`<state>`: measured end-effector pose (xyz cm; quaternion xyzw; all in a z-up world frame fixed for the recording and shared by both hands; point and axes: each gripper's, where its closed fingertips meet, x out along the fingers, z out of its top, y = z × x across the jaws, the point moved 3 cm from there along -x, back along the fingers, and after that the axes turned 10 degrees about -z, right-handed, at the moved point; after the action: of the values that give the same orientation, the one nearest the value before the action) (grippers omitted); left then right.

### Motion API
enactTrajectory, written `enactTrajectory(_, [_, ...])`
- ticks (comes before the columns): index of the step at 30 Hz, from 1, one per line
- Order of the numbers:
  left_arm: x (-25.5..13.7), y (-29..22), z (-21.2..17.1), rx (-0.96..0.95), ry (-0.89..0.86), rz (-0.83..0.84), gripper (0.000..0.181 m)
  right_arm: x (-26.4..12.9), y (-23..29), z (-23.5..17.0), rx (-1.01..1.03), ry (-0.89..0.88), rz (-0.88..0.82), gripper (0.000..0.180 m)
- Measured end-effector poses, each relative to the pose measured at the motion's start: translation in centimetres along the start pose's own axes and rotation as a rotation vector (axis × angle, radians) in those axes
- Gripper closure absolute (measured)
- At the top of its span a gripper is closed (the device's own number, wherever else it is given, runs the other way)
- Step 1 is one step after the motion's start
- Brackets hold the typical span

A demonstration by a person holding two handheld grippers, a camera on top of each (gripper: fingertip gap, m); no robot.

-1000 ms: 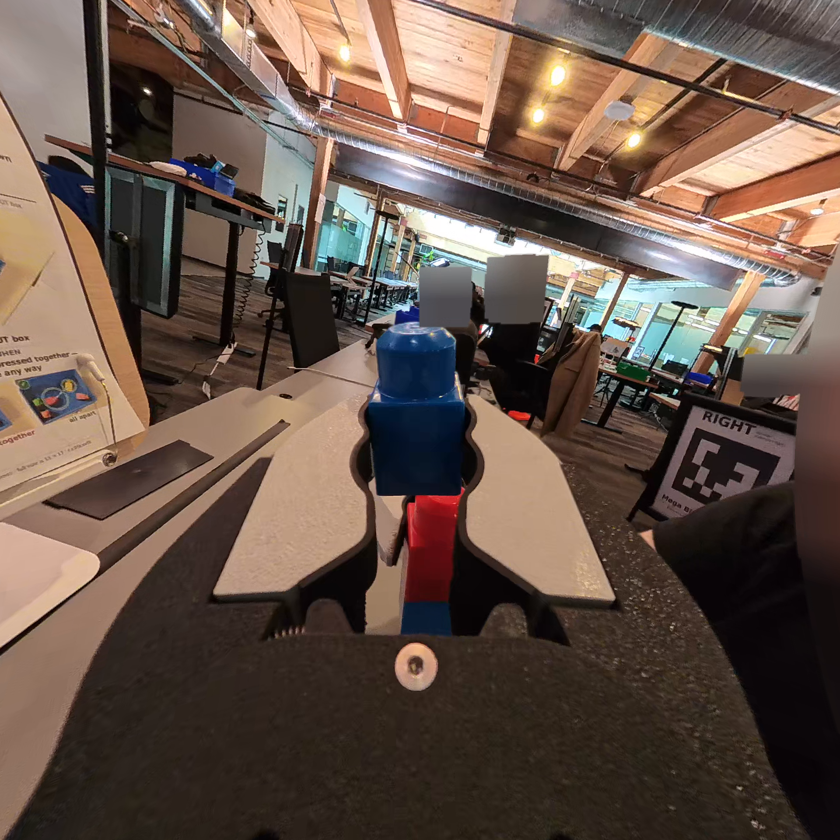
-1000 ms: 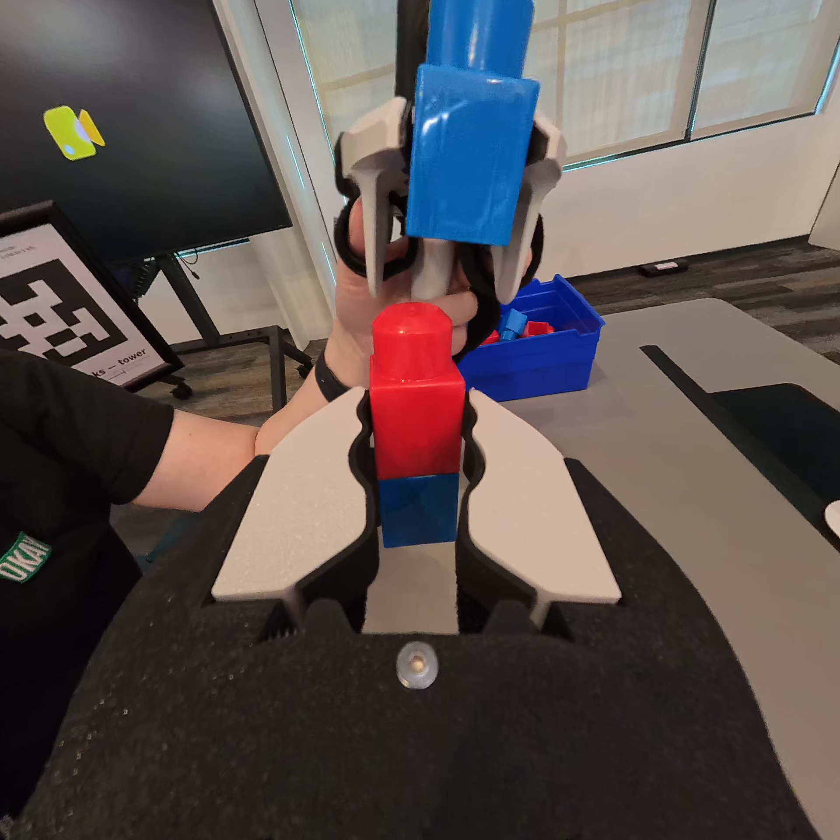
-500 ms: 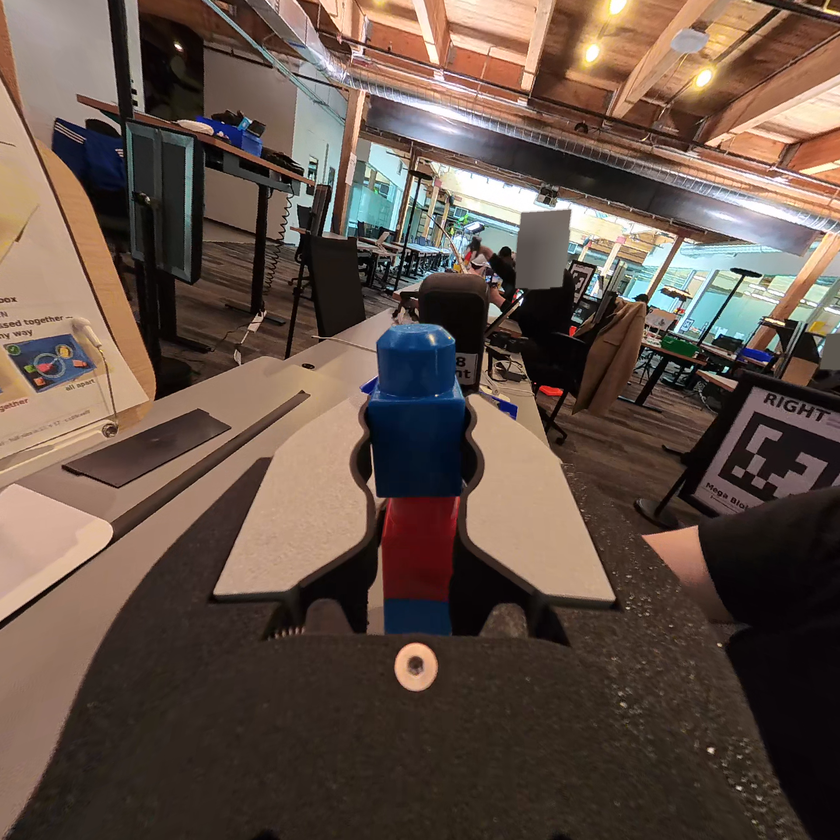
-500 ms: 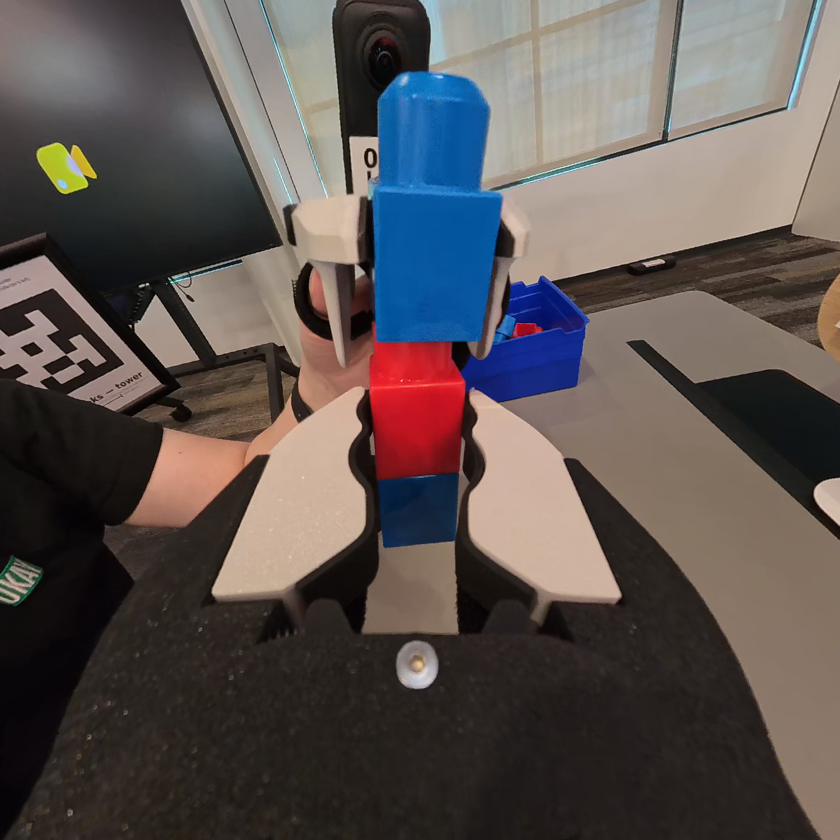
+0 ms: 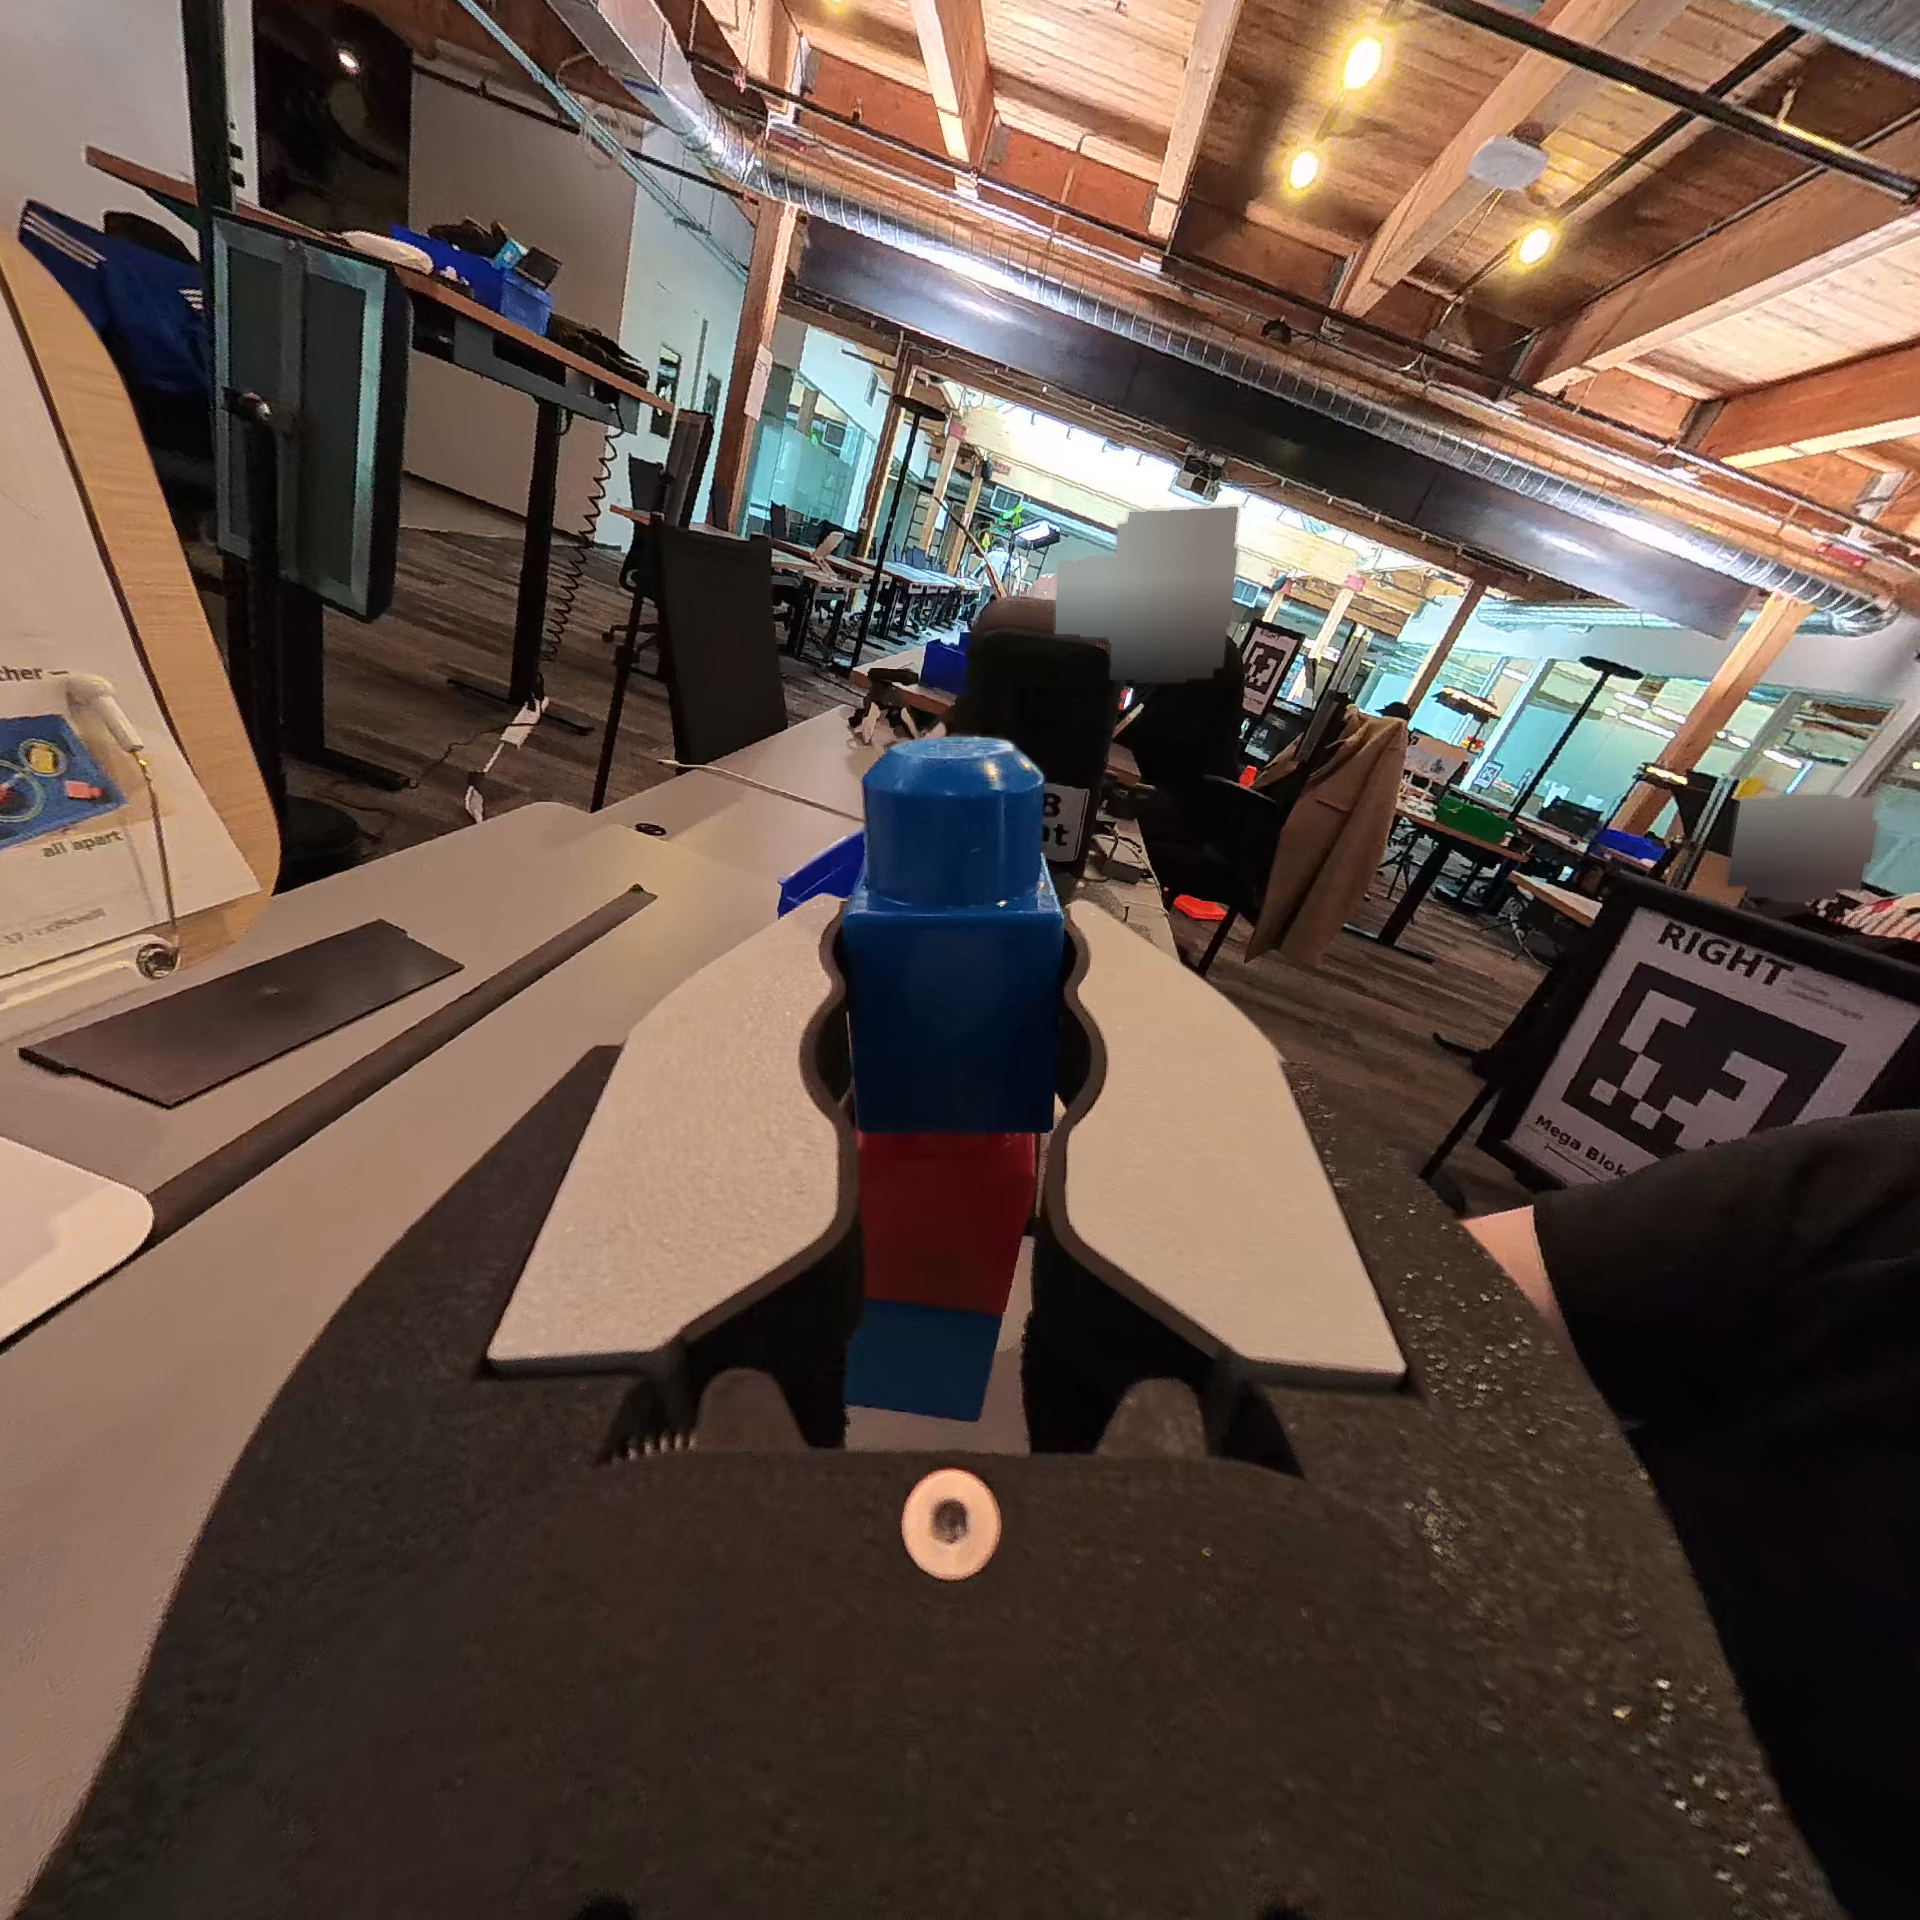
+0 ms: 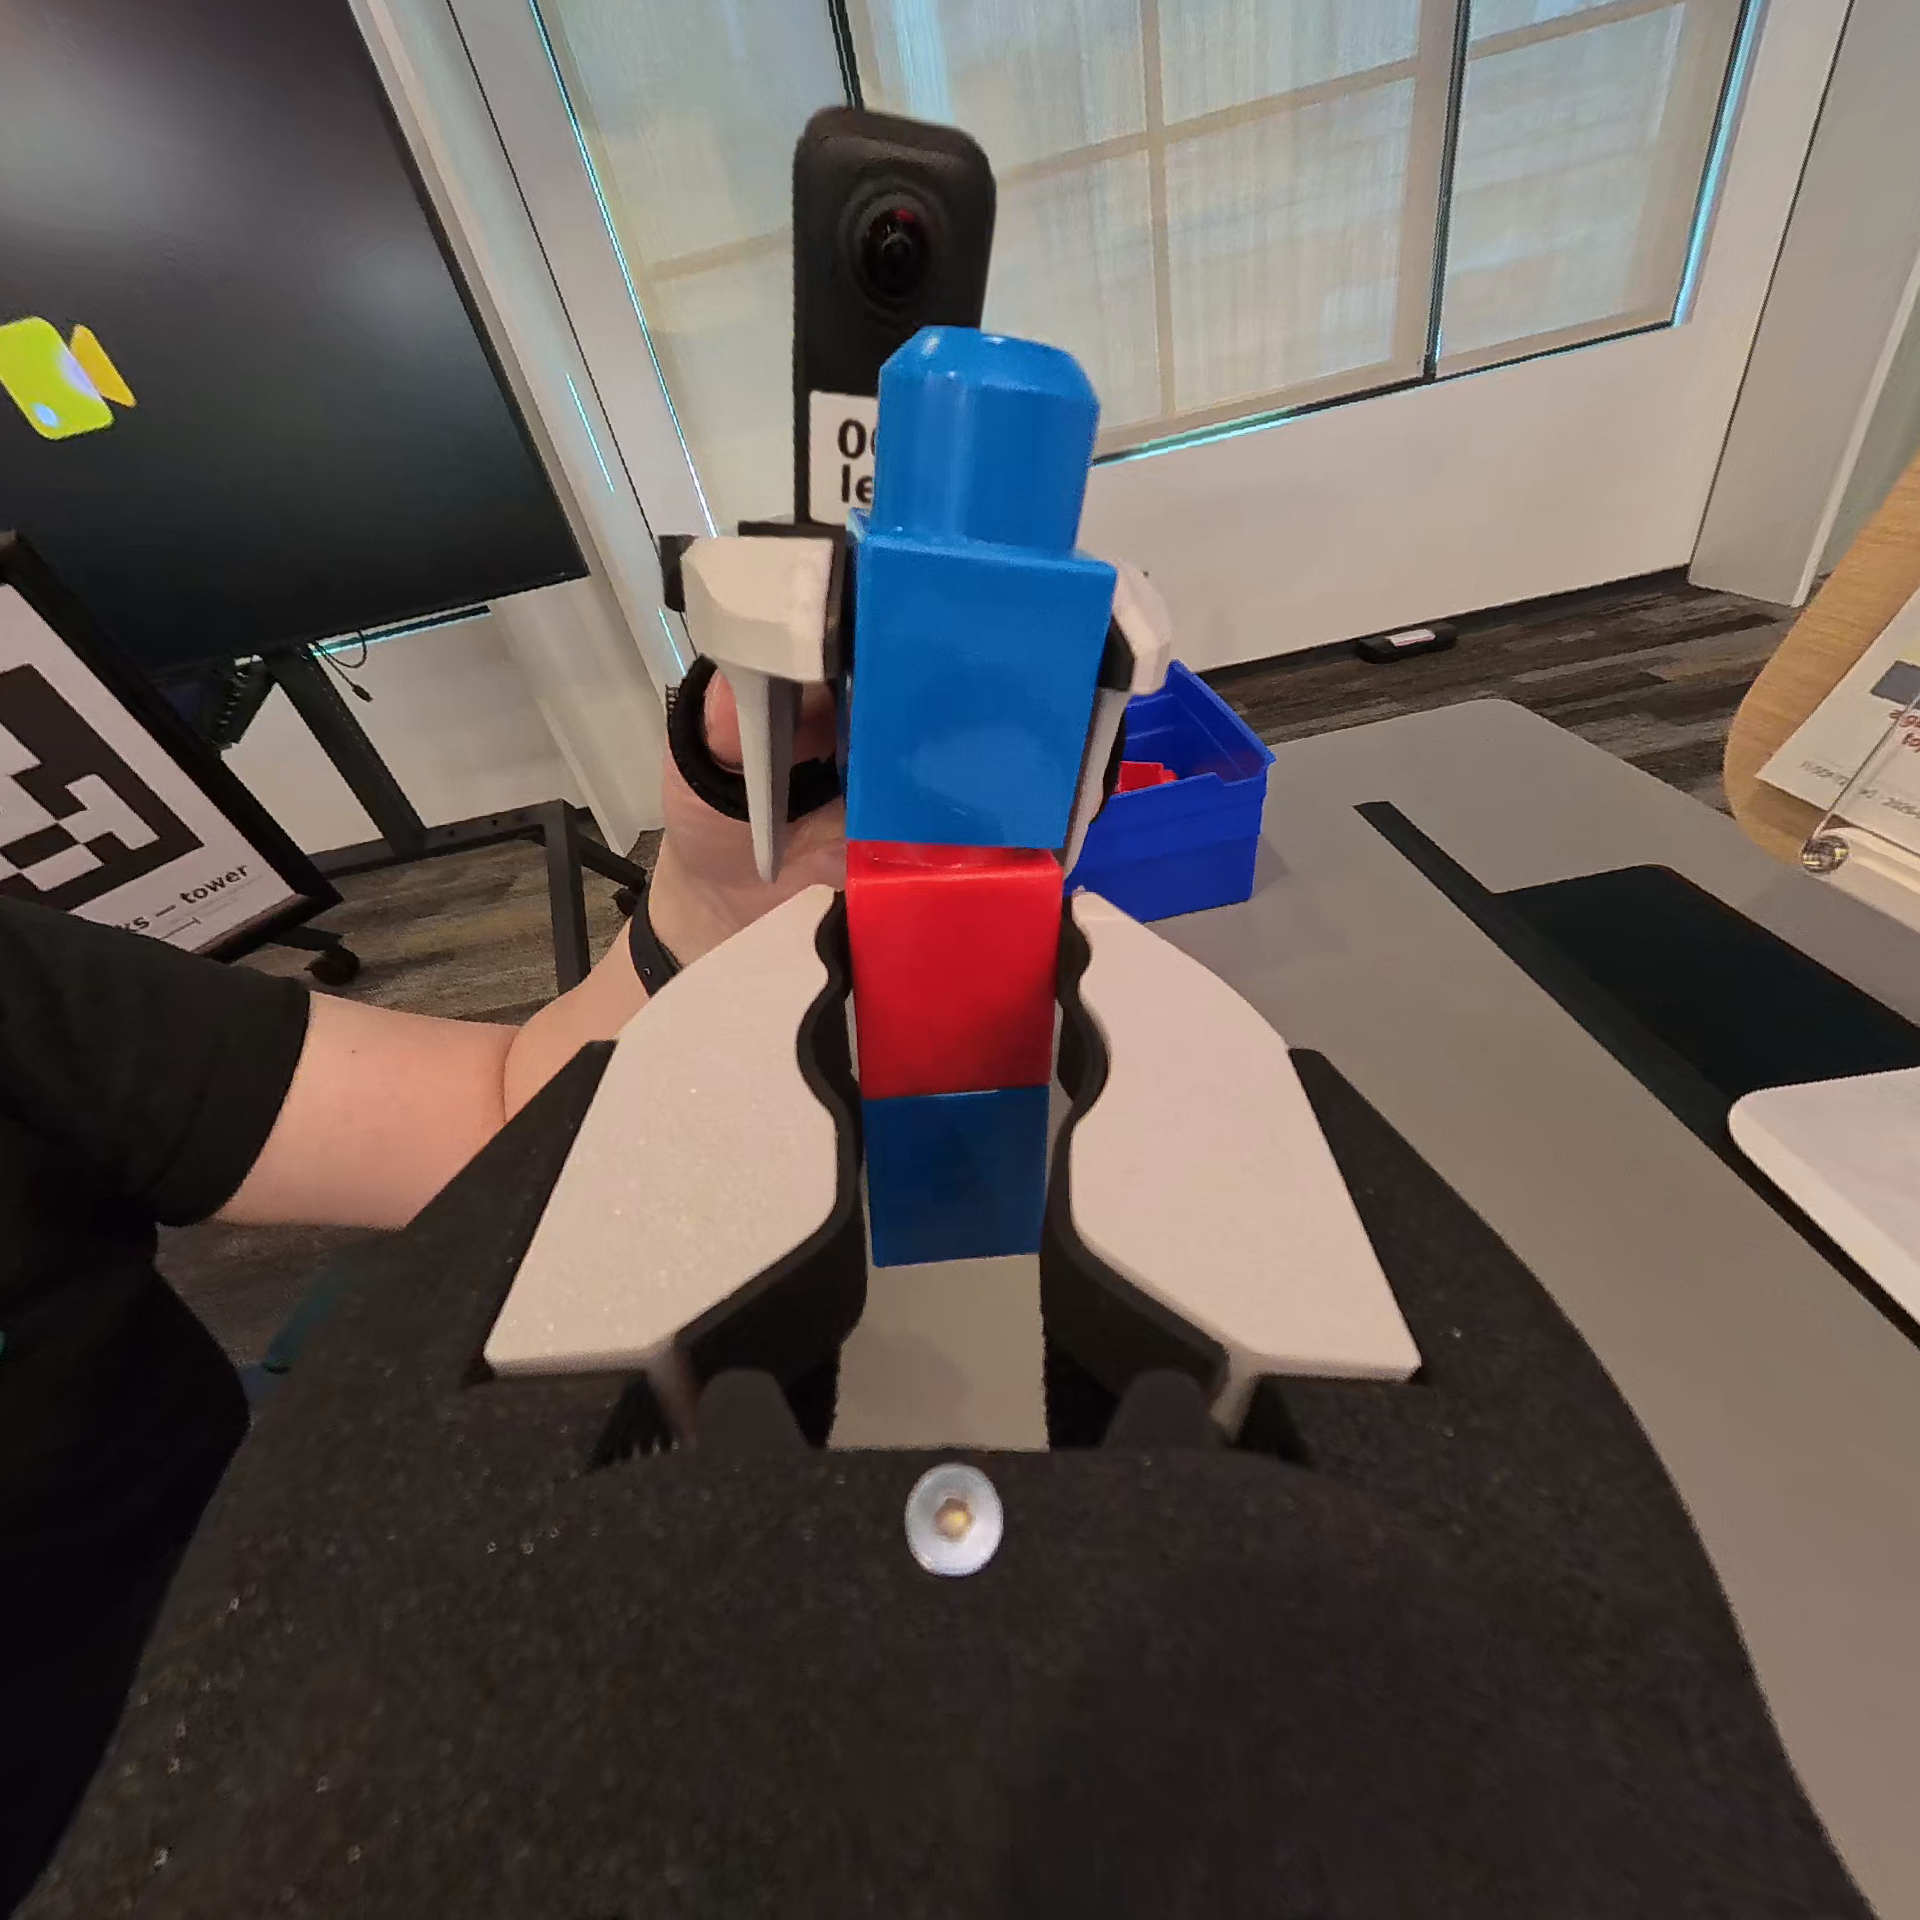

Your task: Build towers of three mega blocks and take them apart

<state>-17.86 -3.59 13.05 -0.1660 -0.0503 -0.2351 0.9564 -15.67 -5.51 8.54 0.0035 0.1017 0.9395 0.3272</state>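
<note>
We held the tower clear above the bench (image 6: pixel 1558 1039): left tool (image 5: pixel 951 1023) pinched the top blue block (image 5: pixel 951 1023), right tool (image 6: pixel 951 987) pinched the red block (image 6: pixel 951 982) directly beneath. Stacking looked complete; separation would need opposing pulls.

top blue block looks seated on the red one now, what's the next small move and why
Probably open the left gripper and back it off. The top blue block sits flush on the red block, no gap showing, and the right gripper grips the red block, so the three-block tower looks complete.
</note>
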Motion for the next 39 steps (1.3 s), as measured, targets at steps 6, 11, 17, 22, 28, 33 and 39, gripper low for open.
enactTrajectory(6, [0.1,0.2,0.1,-0.008,-0.041,-0.002,0.145,-0.2,-0.2,0.3,0.004,-0.023,-0.014,0.144])
enactTrajectory(11, [0.1,0.6,0.1,-0.006,-0.065,0.011,0.145,-0.2,-0.6,0.3,0.036,-0.054,-0.009,0.144])
enactTrajectory(17, [0.4,1.0,0.0,0.001,-0.102,0.028,0.145,-0.4,-1.0,0.6,0.108,-0.11,0.021,0.144])
enactTrajectory(22, [0.4,1.0,-0.2,0.006,-0.08,0.02,0.145,-0.4,-1.1,0.4,0.09,-0.102,0.017,0.144])
enactTrajectory(28, [0.3,0.4,-0.5,0.03,-0.005,0.002,0.145,-0.7,-0.6,0.4,0.055,-0.071,0.03,0.144])
enactTrajectory(33, [0.3,0.4,-0.7,0.024,0.012,-0.018,0.145,-0.6,-0.5,0.2,0.052,-0.06,0.043,0.143])
enactTrajectory(39, [0.4,0.2,-0.8,0.025,0.018,-0.037,0.145,-0.7,-0.3,0.1,0.055,-0.049,0.065,0.144])
